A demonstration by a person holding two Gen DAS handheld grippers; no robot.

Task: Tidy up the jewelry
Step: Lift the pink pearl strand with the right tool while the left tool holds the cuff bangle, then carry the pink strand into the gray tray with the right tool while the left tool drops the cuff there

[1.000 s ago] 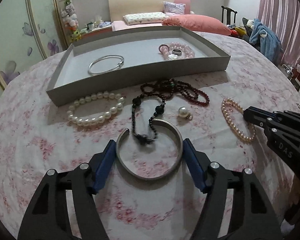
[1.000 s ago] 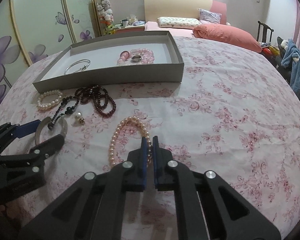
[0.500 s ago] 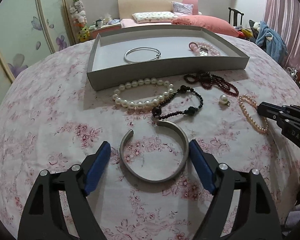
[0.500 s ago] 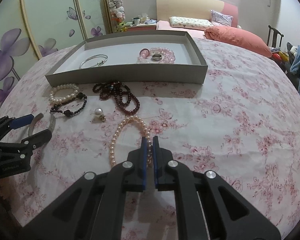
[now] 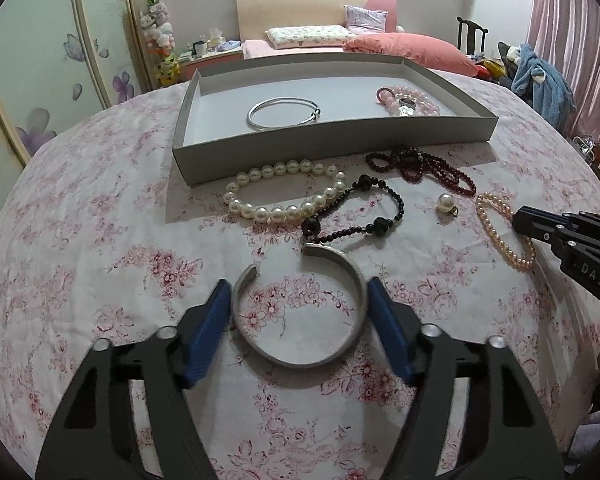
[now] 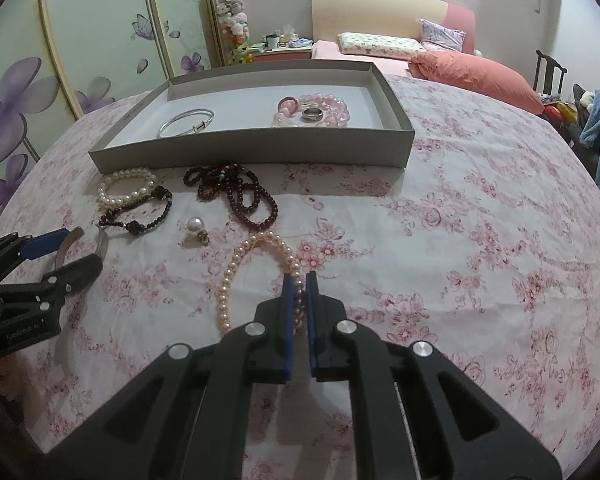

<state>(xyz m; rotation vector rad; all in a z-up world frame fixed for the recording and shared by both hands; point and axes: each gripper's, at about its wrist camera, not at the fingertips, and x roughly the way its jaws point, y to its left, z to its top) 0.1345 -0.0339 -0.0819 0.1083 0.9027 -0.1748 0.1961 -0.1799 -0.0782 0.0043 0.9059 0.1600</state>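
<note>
- Here, left wrist view: left gripper [image 5: 298, 302] straddles the cuff [image 5: 300, 304] lying flat on the cloth [image 5: 80, 240]. Jaws closing, blue pads at or just off its outer rim; can't tell if they press yet. Cuff's gap faces away, toward the black beads [image 5: 354, 214].
- Tray [image 5: 332, 140] lies beyond the loose pieces, well apart; a bangle [image 5: 283, 113] and pink beads [image 5: 408, 100] already sit inside. White pearls [image 5: 284, 196] lie near its front wall.
- Right wrist view: right gripper [image 6: 299, 294] clenched on the pink pearl strand [image 6: 256, 276], which runs between the pads; the loop lies on the cloth.
- Step, as judged: picking up, both hands at once.
- Next calls for a firm squeeze on the cuff, which looks stiff and slick, then a lift clear over the tray's [image 6: 260, 148] wall.
</note>
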